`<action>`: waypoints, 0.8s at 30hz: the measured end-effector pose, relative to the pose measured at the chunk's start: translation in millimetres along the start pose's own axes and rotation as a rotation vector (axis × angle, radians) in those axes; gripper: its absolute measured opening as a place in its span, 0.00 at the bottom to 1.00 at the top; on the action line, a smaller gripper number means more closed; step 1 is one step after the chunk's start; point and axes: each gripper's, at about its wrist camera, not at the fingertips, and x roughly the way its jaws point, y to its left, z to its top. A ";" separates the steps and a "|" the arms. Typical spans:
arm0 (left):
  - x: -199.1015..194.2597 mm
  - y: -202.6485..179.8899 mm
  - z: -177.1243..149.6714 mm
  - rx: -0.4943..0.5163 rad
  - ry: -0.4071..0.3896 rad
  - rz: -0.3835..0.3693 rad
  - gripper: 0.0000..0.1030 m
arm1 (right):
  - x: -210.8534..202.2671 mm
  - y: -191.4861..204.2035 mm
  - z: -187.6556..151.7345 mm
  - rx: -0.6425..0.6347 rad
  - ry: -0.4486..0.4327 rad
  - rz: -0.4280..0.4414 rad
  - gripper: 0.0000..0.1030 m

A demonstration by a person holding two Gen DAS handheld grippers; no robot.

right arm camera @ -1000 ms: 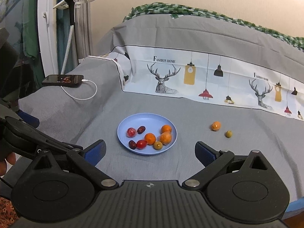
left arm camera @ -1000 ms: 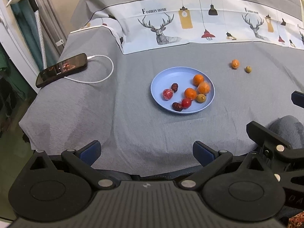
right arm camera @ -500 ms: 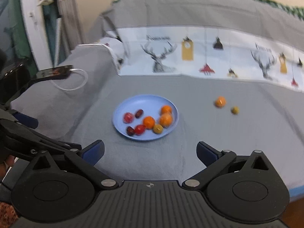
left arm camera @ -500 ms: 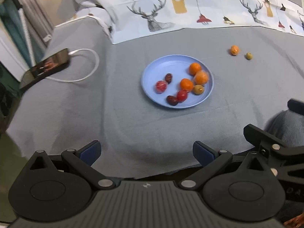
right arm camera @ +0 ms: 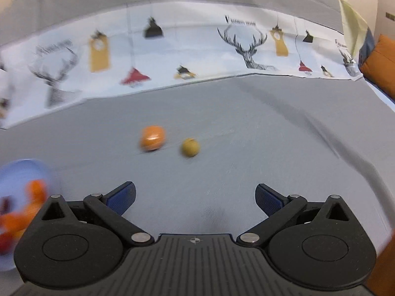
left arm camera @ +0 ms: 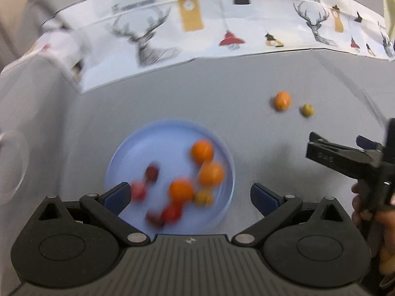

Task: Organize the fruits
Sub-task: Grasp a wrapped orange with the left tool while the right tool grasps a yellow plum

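A blue plate (left arm camera: 138,148) on the grey bedsheet holds several small fruits, orange, red and dark; motion blurs them. My left gripper (left arm camera: 190,197) hangs open just above the plate's near side, nothing between its fingers. Two loose fruits lie on the sheet to the plate's right: an orange one (left arm camera: 283,100) (right arm camera: 152,138) and a smaller olive-yellow one (left arm camera: 306,110) (right arm camera: 190,147). My right gripper (right arm camera: 195,198) is open and empty, a short way in front of these two. The plate's edge (right arm camera: 22,170) shows at the far left of the right wrist view.
A white band printed with deer and lamps (left arm camera: 197,24) runs across the sheet behind the fruits. The right gripper (left arm camera: 345,157), with a hand (left arm camera: 365,209) on it, shows at the left wrist view's right edge. An orange cushion (right arm camera: 380,64) sits at far right.
Both grippers have moved forward and down over the bed. The left one now hovers at the plate; the right one has swung right toward the two loose fruits. The phone has left view.
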 end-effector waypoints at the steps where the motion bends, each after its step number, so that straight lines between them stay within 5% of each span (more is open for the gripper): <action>1: 15.1 -9.2 10.3 0.024 -0.014 -0.001 1.00 | 19.6 -2.3 1.4 -0.013 0.005 -0.006 0.99; 7: 106.6 -62.3 62.8 0.122 -0.036 -0.074 1.00 | 97.0 -17.9 7.1 -0.076 -0.006 0.090 0.99; 17: 180.9 -128.3 106.6 0.205 -0.063 -0.234 1.00 | 113.7 -43.1 22.0 -0.059 -0.014 0.044 0.99; 21: 190.5 -137.3 112.2 0.218 -0.052 -0.239 0.99 | 113.7 -40.6 21.9 -0.061 -0.020 0.027 0.97; 22: 190.7 -137.3 113.0 0.211 -0.062 -0.241 0.84 | 112.9 -40.2 21.7 -0.060 -0.020 0.034 0.94; 23: 190.7 -137.1 113.9 0.213 -0.060 -0.257 0.54 | 110.2 -38.7 21.6 -0.060 -0.028 0.057 0.76; 24: 188.6 -136.3 114.8 0.221 -0.050 -0.291 0.42 | 105.6 -35.0 21.8 -0.073 -0.045 0.097 0.38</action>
